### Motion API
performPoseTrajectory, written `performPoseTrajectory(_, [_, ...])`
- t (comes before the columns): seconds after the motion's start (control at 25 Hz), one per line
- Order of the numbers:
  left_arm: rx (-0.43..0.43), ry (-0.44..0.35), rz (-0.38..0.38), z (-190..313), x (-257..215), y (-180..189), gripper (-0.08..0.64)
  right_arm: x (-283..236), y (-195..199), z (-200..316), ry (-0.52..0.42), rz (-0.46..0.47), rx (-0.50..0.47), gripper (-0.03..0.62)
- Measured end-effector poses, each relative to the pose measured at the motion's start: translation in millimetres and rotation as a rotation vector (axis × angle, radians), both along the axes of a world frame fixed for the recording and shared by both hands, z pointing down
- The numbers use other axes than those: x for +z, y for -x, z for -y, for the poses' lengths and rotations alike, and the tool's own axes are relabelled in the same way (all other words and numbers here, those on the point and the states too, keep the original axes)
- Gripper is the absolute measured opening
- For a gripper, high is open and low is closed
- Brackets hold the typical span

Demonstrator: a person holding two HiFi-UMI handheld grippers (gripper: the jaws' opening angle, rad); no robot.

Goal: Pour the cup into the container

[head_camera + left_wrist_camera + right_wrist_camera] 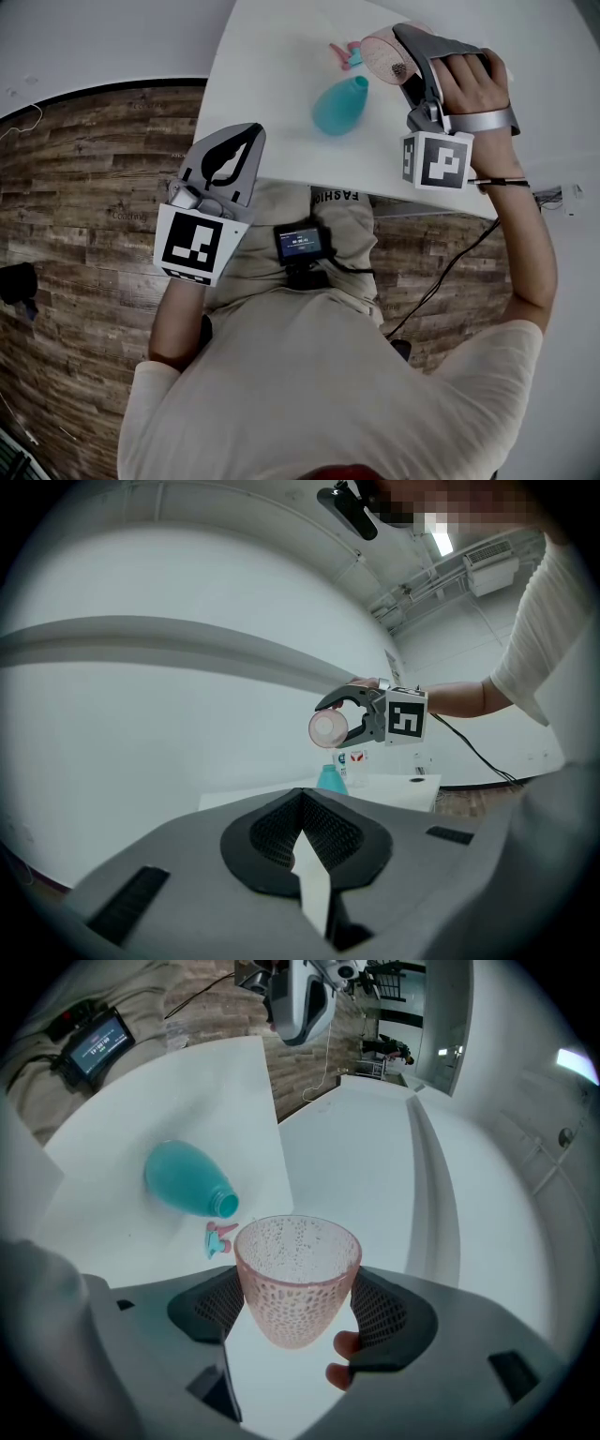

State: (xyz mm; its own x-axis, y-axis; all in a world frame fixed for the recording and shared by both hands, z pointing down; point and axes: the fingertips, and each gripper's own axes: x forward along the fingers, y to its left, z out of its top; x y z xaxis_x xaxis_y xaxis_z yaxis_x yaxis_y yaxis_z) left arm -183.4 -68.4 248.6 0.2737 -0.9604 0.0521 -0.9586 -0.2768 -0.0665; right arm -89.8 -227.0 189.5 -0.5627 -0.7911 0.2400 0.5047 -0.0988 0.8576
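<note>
My right gripper (401, 61) is shut on a pink dotted cup (384, 54), held above the far right of the white table (272, 84) and tipped onto its side. In the right gripper view the cup (297, 1279) sits between the pads, its mouth facing away, and looks empty. A teal bottle-shaped container (339, 105) stands on the table just left of and below the cup, open neck (225, 1205) towards it. My left gripper (246, 133) hovers at the table's near edge, shut with nothing in it. The left gripper view shows the cup (330, 727) above the container (330, 778).
A small pink and teal object (345, 52) lies on the table beside the container's neck. A small screen device (300, 242) hangs on the person's chest. A black cable (441, 277) trails from the right hand. Wood floor (84, 187) lies left of the table.
</note>
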Motion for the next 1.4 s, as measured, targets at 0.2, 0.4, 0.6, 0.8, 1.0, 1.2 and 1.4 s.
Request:
performPoseTrajectory(0.2, [0.004,0.007,0.004,2.2,1.0,-2.7,0.009,-0.2,0.7,-1.2,-0.094,-0.031,-0.058,0.360])
performPoseTrajectory(0.4, [0.001,0.007,0.014,2.5,0.4,-3.4,0.009,0.5,3.9,-5.4,-0.159,-0.021,-0.131,0.360])
performPoseTrajectory(0.6, [-0.007,0.008,0.023,3.6,1.4,-4.2,0.009,6.0,-3.5,-3.1,-0.070,0.067,-0.109,0.360])
performPoseTrajectory(0.8, [-0.031,-0.012,0.024,3.9,-6.3,-0.6,0.009,-10.6,-15.4,7.1,0.199,0.337,-0.019,0.362])
performPoseTrajectory(1.0, [-0.053,-0.028,0.029,3.8,-14.4,0.8,0.009,-30.9,-37.3,6.1,0.387,0.582,0.023,0.362])
performPoseTrajectory(1.2, [-0.073,-0.057,0.032,7.0,-22.2,-1.4,0.009,-52.6,-58.7,3.6,0.472,0.764,0.022,0.360])
performPoseTrajectory(1.4, [-0.099,-0.102,0.044,13.4,-32.0,-6.6,0.009,-55.7,-84.1,9.8,0.569,0.904,0.026,0.360])
